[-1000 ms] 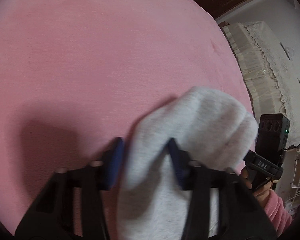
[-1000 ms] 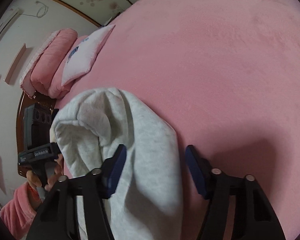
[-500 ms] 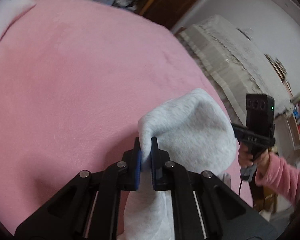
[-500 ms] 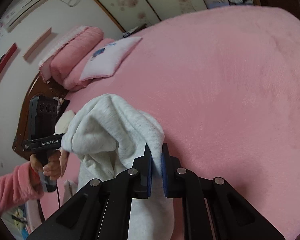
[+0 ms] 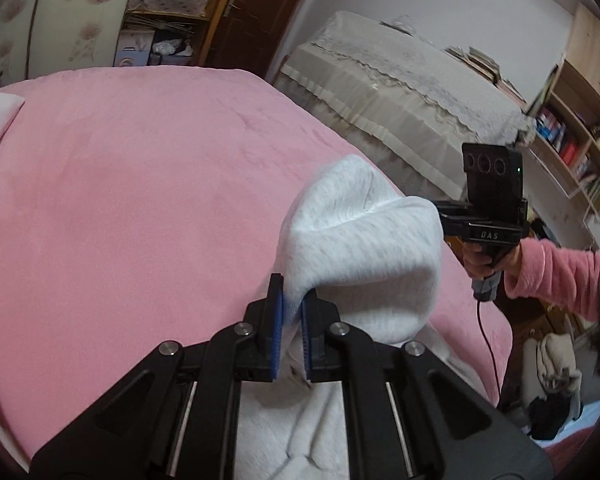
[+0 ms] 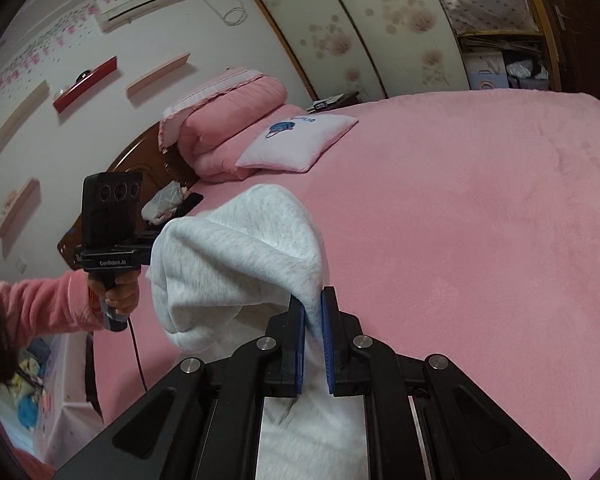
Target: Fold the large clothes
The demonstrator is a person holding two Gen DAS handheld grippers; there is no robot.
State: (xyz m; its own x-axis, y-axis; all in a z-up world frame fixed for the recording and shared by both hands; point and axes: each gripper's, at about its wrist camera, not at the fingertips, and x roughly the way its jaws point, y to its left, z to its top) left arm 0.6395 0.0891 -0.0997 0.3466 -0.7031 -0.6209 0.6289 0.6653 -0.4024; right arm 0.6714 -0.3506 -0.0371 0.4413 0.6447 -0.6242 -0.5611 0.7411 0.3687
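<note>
Left wrist view first: we see a wide bed under a pink blanket, and beyond it a cabinet draped in a lace cloth, with a bookshelf at the right edge. Above the bed's near side we hold a light grey garment, bunched and draped between our two tools, its lower part hanging down toward the cameras. Our left hand-held gripper has its blue pads closed tight on one fold of the cloth. In the right wrist view, the right hand-held gripper pinches another fold of the garment the same way. A white pillow lies near the headboard, next to a rolled pink quilt.
</note>
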